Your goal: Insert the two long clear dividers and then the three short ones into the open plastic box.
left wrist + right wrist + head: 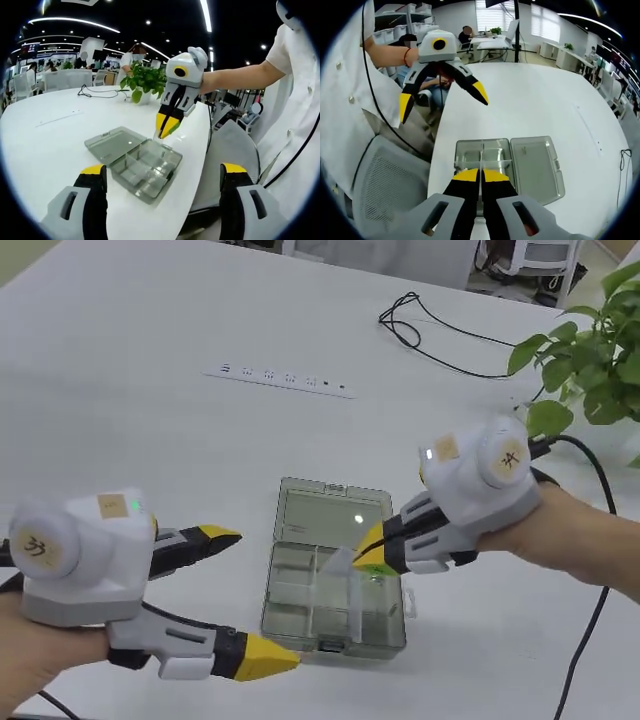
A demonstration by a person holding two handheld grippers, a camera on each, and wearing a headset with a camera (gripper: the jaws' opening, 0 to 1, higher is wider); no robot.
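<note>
One clear divider [341, 562] in right tool [368, 552], over smoky, compartmented, open box [270, 605].

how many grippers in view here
2: in the head view, the left gripper, open, left of the box; the right gripper, shut on a clear divider, above the box.

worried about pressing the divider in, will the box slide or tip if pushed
The box looks thin and clear, so it is probably light and apt to slide on the smooth white table. Its lid lies open flat, so tipping seems unlikely. The left gripper is open, off the box, so nothing steadies it.
</note>
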